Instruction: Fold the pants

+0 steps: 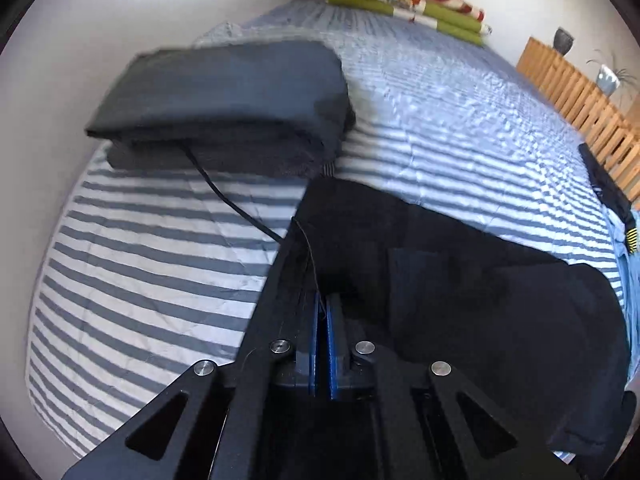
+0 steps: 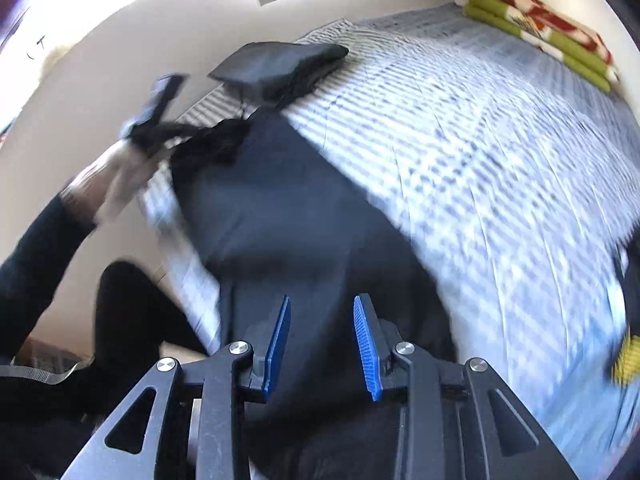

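Observation:
Black pants (image 1: 480, 288) lie spread on the striped bed cover (image 1: 152, 264). My left gripper (image 1: 322, 306) is shut, its blue pads pinching the pants' edge with a thin drawstring running out between them. In the right wrist view that corner of the pants (image 2: 216, 140) is bunched and lifted by the left tool, which a person's hand (image 2: 104, 184) holds. My right gripper (image 2: 322, 300) hovers open over the pants (image 2: 288, 216), with nothing pressed between its blue pads. That view is motion-blurred.
A stack of folded dark grey garments (image 1: 224, 100) sits beyond the pants near the wall, with a black cord (image 1: 228, 196) trailing from it. A green and red blanket (image 1: 408, 4) lies at the bed's far end. A wooden slatted panel (image 1: 572, 92) and another dark garment (image 1: 608, 184) are at right.

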Available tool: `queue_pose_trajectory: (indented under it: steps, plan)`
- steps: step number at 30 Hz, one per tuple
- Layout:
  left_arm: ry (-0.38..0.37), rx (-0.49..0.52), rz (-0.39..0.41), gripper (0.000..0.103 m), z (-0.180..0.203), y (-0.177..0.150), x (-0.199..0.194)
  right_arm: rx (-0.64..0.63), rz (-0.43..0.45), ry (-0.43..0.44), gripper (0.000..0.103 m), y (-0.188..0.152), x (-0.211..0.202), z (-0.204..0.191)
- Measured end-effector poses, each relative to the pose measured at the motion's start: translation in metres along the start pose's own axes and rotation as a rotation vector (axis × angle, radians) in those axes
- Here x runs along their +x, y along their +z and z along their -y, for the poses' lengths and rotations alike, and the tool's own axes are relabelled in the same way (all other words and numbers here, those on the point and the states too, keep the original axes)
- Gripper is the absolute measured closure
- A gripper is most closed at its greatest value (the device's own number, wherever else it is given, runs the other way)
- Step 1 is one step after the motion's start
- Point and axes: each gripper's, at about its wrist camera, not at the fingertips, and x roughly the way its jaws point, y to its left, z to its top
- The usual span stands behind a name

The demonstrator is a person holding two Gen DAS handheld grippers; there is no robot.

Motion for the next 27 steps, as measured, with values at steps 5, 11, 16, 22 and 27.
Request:
queue_pose_trajectory:
  steps: [5,11,16,22,27]
  plan:
    - [0.002,0.033,0.071,0.1,-0.006,0.004,-0.031,-0.073,-0.059,0.004,0.065,0.063,0.092,0.006]
    - [0.017,0.097,0.115,0.1,-0.001,0.021,-0.04,-0.09,-0.179,0.004,0.073,0.057,0.144,0.021]
    - [-0.083,0.054,0.228,0.1,0.0,0.035,-0.05,-0.11,-0.091,-0.049,0.102,0.043,0.11,0.028]
    - [0.048,0.009,0.01,0.075,-0.015,0.045,0.011,-0.054,-0.013,-0.134,0.1,0.038,0.094,0.04]
    - [0.02,-0.042,0.03,0.073,-0.033,0.031,-0.013,-0.01,-0.01,-0.131,0.088,0.039,0.088,0.042]
